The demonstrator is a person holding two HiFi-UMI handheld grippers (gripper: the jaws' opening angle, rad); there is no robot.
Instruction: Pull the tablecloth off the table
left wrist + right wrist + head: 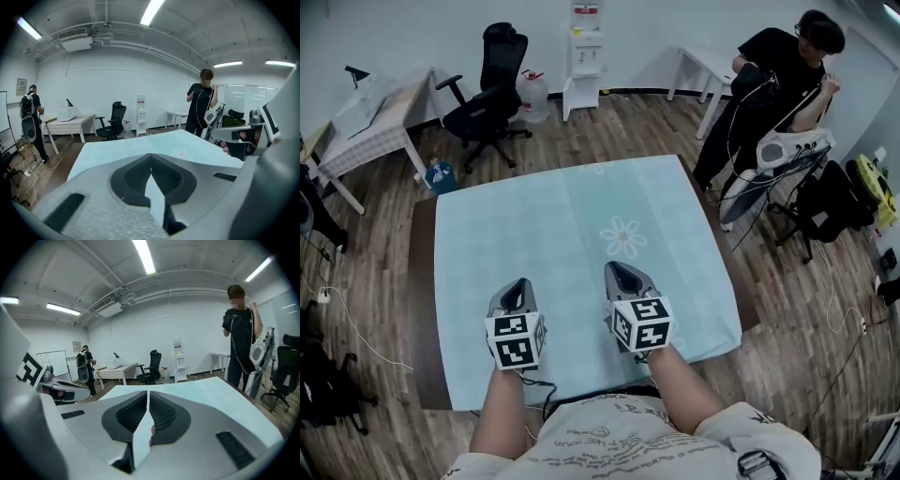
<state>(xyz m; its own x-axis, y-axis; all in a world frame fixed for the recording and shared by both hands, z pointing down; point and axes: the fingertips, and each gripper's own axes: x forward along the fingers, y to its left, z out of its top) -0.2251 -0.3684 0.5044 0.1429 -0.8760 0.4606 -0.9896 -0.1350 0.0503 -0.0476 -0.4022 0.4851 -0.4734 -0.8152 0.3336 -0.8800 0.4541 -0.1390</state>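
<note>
A pale blue tablecloth [581, 225] with a white flower print covers a dark brown table [421, 281]; its near edge hangs over the front by my body. My left gripper [522, 282] hovers over the near left part of the cloth, jaws shut with nothing between them. My right gripper [615, 268] hovers over the near middle, also shut and empty. In the left gripper view the closed tips [151, 155] point across the cloth [136, 146] toward the far edge. The right gripper view shows the same: closed tips [148, 393] above the cloth [197, 389].
A person [778, 70] stands at the back right beside an ironing board [789, 148]. A black office chair [492, 89], a checked-cloth side table [370, 127], a water dispenser [586, 52] and a white table [710, 64] line the back. Cables lie on the wooden floor [356, 281].
</note>
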